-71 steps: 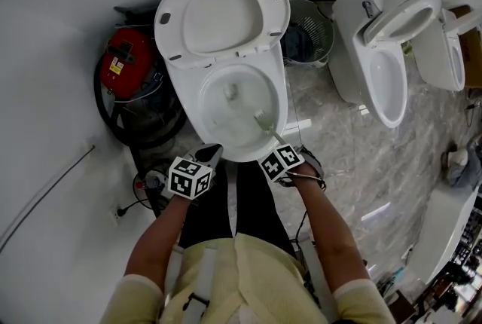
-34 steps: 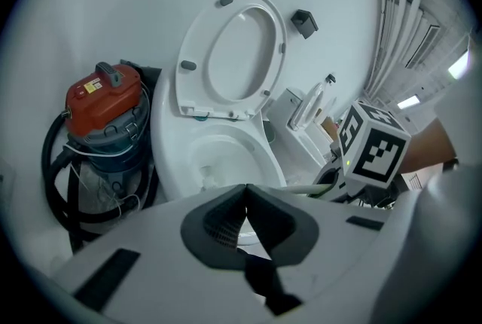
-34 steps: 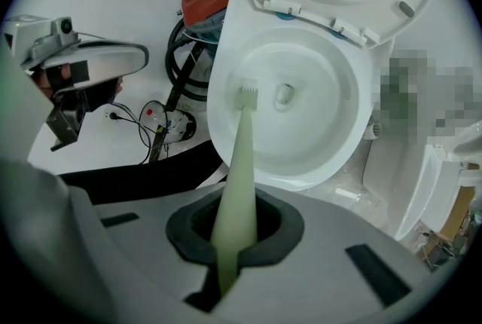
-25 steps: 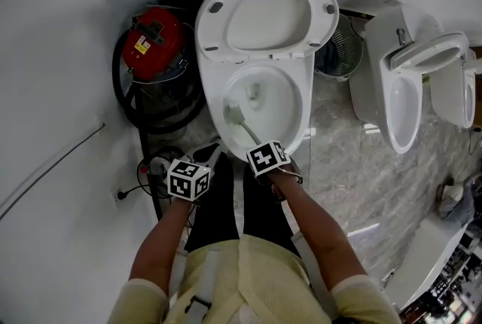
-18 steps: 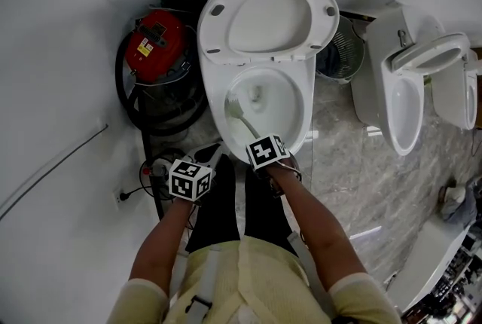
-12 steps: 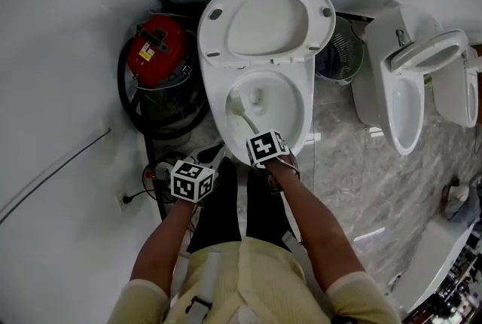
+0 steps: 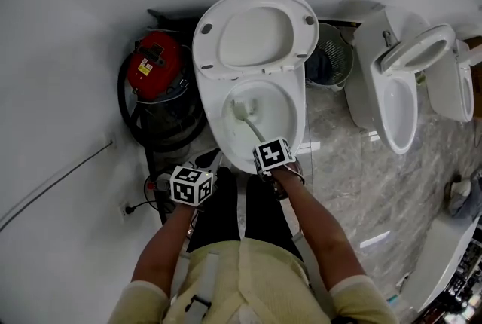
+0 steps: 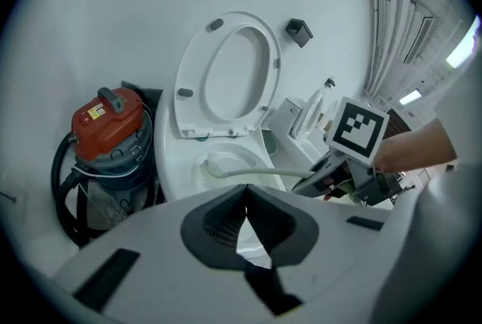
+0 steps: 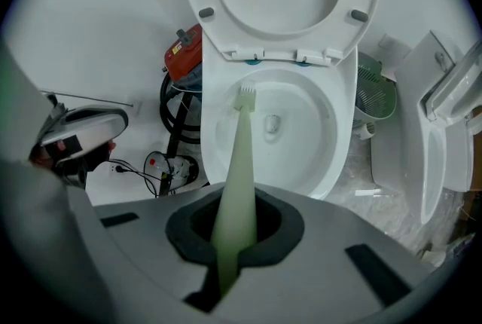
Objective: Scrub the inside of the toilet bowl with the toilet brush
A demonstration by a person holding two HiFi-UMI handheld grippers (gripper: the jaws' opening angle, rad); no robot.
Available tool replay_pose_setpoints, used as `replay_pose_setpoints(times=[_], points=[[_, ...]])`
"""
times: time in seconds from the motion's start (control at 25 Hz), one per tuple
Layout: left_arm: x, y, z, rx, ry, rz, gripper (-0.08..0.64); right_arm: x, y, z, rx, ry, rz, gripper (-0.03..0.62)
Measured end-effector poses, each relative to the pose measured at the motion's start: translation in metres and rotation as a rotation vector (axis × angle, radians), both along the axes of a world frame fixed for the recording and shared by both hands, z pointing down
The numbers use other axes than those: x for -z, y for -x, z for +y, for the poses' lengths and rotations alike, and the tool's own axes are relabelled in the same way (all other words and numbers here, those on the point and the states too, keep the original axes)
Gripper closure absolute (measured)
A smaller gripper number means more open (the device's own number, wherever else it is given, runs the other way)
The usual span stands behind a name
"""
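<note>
— Now, which gripper is doing the work?

— The right gripper [image 9: 233, 228] is clenching the thin, pale-green handle of the toilet brush [image 9: 241, 142]. The left gripper [image 8: 246, 213] is hanging idle with its jaws pressed together on nothing, just beside the near rim and to the left.

— And which way is the brush pointing?

— Straight ahead of the right gripper, its long axis running down and away into the toilet bowl [image 9: 340, 142]. The small flat bristle head is sitting at the far left wall of the glossy white basin, just under the hinge edge and left of the drain.

— So the next stroke is depending on that?

— I am judging so: the far wall is lying rightward of the head. Beyond it, the raised oval seat [image 7: 252, 32] is leaning back, and a red vacuum [image 7: 154, 66] is standing at the left.
</note>
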State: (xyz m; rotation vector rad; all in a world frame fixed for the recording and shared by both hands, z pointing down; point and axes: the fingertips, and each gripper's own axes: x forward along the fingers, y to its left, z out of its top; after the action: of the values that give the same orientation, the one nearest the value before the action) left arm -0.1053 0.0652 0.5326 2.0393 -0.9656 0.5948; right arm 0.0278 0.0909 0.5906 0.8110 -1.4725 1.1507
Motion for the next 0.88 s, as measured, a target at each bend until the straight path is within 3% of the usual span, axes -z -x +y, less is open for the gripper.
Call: replay_pose_setpoints(times=[0.28,0.88], points=[[0.011,-0.009,0.001,-0.007,0.040,0.026,0.549,0.029,-0.019,0.004,-0.003,-0.042,0.002,0.577],[0.047,-0.019,0.004,-0.073,-0.009,-0.011,0.549,0.088,-0.053,0.029,0.046,-0.069,0.017,0.577]])
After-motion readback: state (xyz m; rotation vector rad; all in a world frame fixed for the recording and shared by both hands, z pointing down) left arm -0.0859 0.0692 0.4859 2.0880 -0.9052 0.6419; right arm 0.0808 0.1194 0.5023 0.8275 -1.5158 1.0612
